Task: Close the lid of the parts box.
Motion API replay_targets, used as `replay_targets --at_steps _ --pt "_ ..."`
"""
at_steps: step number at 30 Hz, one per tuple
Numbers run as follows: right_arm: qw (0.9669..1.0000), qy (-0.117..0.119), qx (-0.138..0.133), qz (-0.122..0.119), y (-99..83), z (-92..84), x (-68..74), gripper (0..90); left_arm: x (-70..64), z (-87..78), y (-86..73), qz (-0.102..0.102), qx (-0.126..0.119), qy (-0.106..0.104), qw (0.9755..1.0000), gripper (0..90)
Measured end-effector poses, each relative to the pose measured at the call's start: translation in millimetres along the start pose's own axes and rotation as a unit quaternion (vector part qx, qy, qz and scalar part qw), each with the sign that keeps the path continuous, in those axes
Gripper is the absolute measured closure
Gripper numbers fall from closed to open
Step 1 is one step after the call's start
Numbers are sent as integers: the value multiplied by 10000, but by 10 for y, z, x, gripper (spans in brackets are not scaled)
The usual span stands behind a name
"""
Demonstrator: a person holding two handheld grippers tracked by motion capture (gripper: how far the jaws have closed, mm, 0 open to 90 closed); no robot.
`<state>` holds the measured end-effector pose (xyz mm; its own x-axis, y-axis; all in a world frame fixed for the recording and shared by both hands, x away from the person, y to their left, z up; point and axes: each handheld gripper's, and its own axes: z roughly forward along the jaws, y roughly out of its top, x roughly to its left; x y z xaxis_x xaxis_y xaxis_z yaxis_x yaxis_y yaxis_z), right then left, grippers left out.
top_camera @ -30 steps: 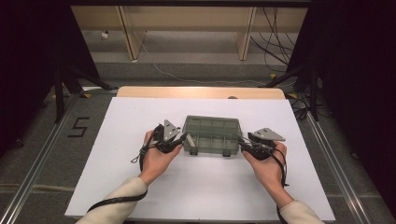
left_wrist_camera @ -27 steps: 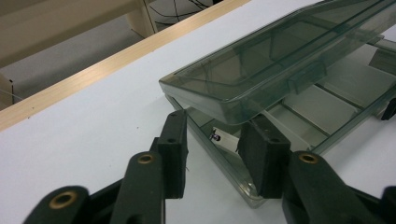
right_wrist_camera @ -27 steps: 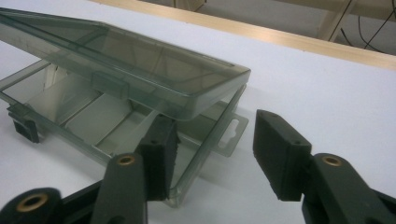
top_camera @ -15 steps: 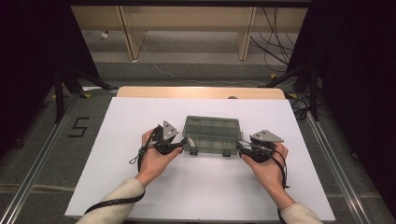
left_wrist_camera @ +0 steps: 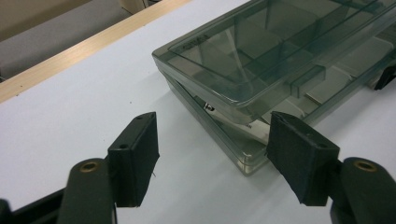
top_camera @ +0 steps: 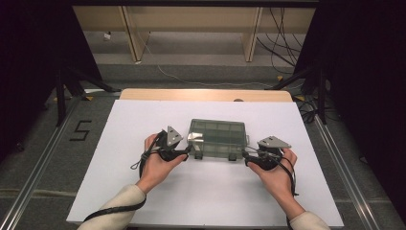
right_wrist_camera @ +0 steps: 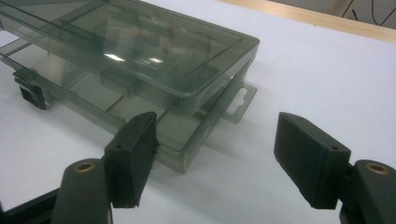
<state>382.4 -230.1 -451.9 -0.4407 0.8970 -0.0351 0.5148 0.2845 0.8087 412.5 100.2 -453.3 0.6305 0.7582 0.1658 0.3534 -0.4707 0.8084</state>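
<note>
A smoky clear plastic compartment box [top_camera: 218, 136] lies in the middle of the white table top [top_camera: 143, 120]. Its lid sits slightly raised over the base along the near edge. My left gripper [top_camera: 191, 151] is at the box's near left corner, my right gripper [top_camera: 246, 158] at its near right corner. In the left gripper view the box [left_wrist_camera: 261, 60] has its corner between the spread jaws of the left gripper [left_wrist_camera: 212, 154], untouched by the pads. In the right gripper view the box [right_wrist_camera: 140, 46] has its corner just inside the jaws of the right gripper [right_wrist_camera: 224, 154], which do not press it. Both sets of jaws have just been opening.
Two black latches [top_camera: 198, 155] hang at the box's near edge. A hang tab [right_wrist_camera: 238, 105] sticks out from its right side. The table's wooden far edge [top_camera: 206, 94] lies beyond the box. Dark stands and cables are on the floor around the table.
Both hands and the box stay where they were. The jaws at the box's near corners look a little wider apart than before.
</note>
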Motion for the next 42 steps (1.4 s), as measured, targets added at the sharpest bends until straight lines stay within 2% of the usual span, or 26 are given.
replay_targets --at_steps 1,2,3,5,6,7,8,9,11,15,16,17,19,20,23,24,28,29,32,33,34,36,37,38,42 --pt "9999 -51 -19 122 -6 -7 14 305 -2 -3 -3 34 -13 10 10000 320" --pt "9999 -63 -43 91 -8 -23 8 305 -3 -19 -2 51 61 -3 10000 314" --pt "9999 -75 -75 72 -9 -28 6 305 18 -41 2 220 179 -51 9996 309" --pt "9999 -31 -90 139 -6 -48 14 305 -6 -36 3 76 49 -106 9999 283" --pt "9998 -49 -144 84 -4 -55 9 306 -13 -46 5 41 86 -86 9999 275" --pt "9998 8 -133 131 4 -62 16 310 0 -66 15 71 196 -136 9997 264" --pt "9999 -5 -112 90 14 -79 10 318 3 -76 23 8 208 -173 9996 256" --pt "9997 -5 -222 129 21 -73 19 329 11 -76 33 -34 123 -217 9997 251" --pt "9994 -10 -320 102 40 -88 18 344 15 -101 56 -126 107 -213 9996 249" --pt "9984 109 -514 206 85 -119 18 388 43 -143 109 -310 -82 -306 9990 268" --pt "9980 93 -574 235 98 -124 14 405 34 -146 119 -477 -196 -311 9982 282" --pt "9976 118 -627 257 111 -131 6 451 44 -158 146 -440 -265 -296 9982 305" --pt "9971 242 -653 299 140 -142 5 537 30 -170 174 -522 -343 -292 9976 383" --pt "9977 199 -612 222 164 -159 1 584 37 -177 191 -465 -374 -310 9977 431" --pt "9969 278 -715 186 203 -161 16 717 22 -176 233 -559 -404 -339 9970 575" --pt "9974 283 -638 170 215 -170 21 750 31 -179 251 -513 -300 -367 9976 618" --pt "9974 357 -614 82 261 -142 40 889 28 -144 282 -578 -161 -441 9972 830" --pt "9977 397 -541 132 269 -146 48 900 36 -146 290 -508 -27 -414 9978 857" --pt "9976 396 -554 105 296 -100 72 900 17 -103 301 -537 -27 -352 9979 892" --pt "9980 414 -463 127 305 -101 82 900 32 -100 302 -422 65 -354 9985 893" --pt "9983 329 -470 74 314 -86 86 900 31 -86 305 -479 100 -409 9980 893" --pt "9980 452 -419 141 333 -66 103 900 34 -64 312 -386 112 -328 9987 893" --pt "9981 426 -422 113 340 -51 104 900 36 -57 320 -382 158 -388 9984 894" --pt "9978 443 -465 133 345 -29 108 900 39 -51 326 -287 180 -344 9988 894" --pt "9983 495 -274 169 363 18 134 900 19 -17 339 -352 130 -317 9988 895"
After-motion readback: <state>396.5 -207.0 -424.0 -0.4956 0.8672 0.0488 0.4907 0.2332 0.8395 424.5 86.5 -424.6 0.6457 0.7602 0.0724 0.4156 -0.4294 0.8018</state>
